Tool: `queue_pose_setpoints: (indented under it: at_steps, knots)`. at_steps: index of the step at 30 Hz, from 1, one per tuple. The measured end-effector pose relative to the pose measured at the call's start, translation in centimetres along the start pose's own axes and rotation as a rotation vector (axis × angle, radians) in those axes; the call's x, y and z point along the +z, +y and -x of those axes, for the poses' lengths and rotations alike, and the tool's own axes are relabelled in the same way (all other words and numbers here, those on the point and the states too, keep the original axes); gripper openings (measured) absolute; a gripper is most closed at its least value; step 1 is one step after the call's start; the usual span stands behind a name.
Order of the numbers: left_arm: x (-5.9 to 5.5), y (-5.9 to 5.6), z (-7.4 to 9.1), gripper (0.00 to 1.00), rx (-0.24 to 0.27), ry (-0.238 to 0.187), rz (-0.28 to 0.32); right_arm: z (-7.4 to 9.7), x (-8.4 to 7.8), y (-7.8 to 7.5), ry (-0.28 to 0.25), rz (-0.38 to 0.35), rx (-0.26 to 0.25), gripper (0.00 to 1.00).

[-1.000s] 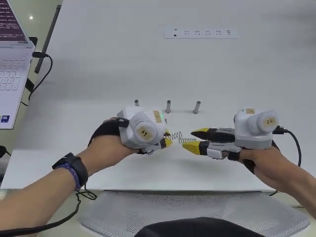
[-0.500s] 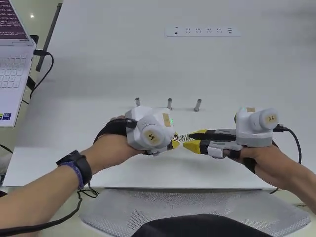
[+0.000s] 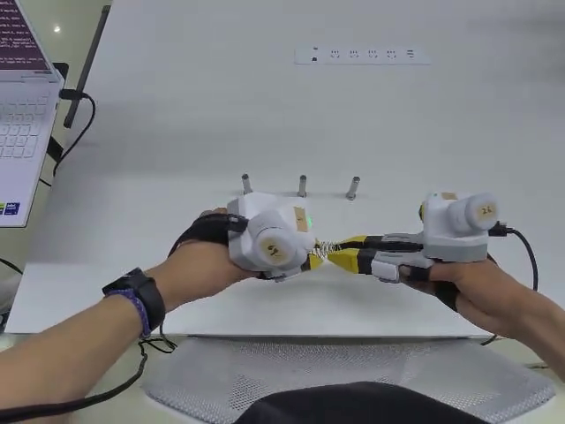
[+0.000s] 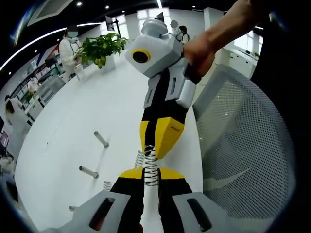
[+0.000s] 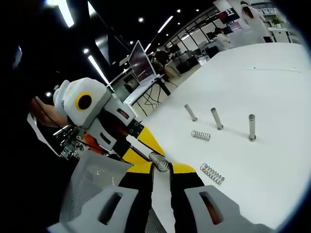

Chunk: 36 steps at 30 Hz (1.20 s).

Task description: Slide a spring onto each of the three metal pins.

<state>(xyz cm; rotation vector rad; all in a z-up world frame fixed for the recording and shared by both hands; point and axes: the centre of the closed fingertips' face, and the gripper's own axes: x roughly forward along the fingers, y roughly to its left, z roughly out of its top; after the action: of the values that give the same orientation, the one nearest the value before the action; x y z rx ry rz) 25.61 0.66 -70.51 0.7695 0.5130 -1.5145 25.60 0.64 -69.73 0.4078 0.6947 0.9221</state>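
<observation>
One spring (image 3: pixel 325 248) spans the gap between my two grippers above the table's near edge. My left gripper (image 3: pixel 312 254) is shut on one end of it (image 4: pixel 151 167), and my right gripper (image 3: pixel 340 252) is shut on the other end (image 5: pixel 159 161). The two grippers point at each other, tip to tip. The three metal pins (image 3: pixel 246 184) (image 3: pixel 302 185) (image 3: pixel 352 188) stand upright in a row just beyond, bare. Two more springs (image 5: pixel 200 135) (image 5: pixel 212 174) lie flat on the table near the pins (image 5: pixel 216 118).
A laptop (image 3: pixel 18 88) sits at the far left with a black cable (image 3: pixel 75 132) beside it. A white power strip (image 3: pixel 362 56) lies at the back of the white table (image 3: pixel 177 115). A grey mesh chair back (image 3: pixel 353 380) is below the near edge.
The left gripper carried the spring to the right, toward the right gripper. The right gripper's jaws, open a second ago, have shut on the spring's free end.
</observation>
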Motion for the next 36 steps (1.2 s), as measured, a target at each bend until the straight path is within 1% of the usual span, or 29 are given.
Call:
queue_pose_setpoints:
  at_steps: [6, 10, 15, 19, 26, 28, 29, 30, 32, 34, 35, 36]
  knots:
    - [-0.3, 0.0, -0.1, 0.02, 0.000, 0.001, 0.008, -0.1, 0.2, 0.3, 0.003, 0.011, 0.008, 0.09]
    - [-0.4, 0.1, 0.0, 0.02, 0.002, -0.005, 0.015, -0.3, 0.2, 0.2, 0.007, 0.017, 0.002, 0.09]
    - [-0.2, 0.3, 0.0, 0.02, 0.009, -0.025, 0.030, -0.4, 0.6, 0.4, 0.016, 0.043, -0.006, 0.10]
    - [0.1, 0.5, 0.1, 0.02, 0.012, -0.048, 0.035, -0.3, 1.1, 0.9, 0.048, 0.107, -0.014, 0.10]
    - [1.0, 0.8, 0.3, 0.02, 0.012, -0.097, 0.054, 0.2, 1.8, 1.5, 0.127, 0.235, -0.021, 0.10]
    - [1.3, 0.9, 0.3, 0.02, 0.014, -0.111, 0.056, 0.5, 1.9, 1.6, 0.164, 0.292, -0.027, 0.10]
    - [1.5, 0.9, 0.3, 0.02, 0.013, -0.117, 0.058, 0.7, 1.8, 1.1, 0.181, 0.323, -0.025, 0.10]
    - [1.8, 1.0, 0.4, 0.02, 0.015, -0.127, 0.065, 0.8, 1.9, 1.1, 0.192, 0.345, -0.025, 0.10]
    - [2.2, 1.1, 0.6, 0.02, 0.016, -0.143, 0.069, 1.0, 2.2, 1.3, 0.217, 0.389, -0.023, 0.10]
    - [2.7, 1.3, 0.7, 0.02, 0.019, -0.159, 0.074, 1.4, 2.8, 1.6, 0.254, 0.460, -0.022, 0.09]
    - [2.9, 1.4, 0.8, 0.02, 0.021, -0.165, 0.074, 1.5, 3.0, 1.7, 0.266, 0.482, -0.022, 0.09]
    - [3.2, 1.5, 0.9, 0.02, 0.022, -0.175, 0.072, 1.6, 3.2, 1.8, 0.288, 0.512, -0.023, 0.09]
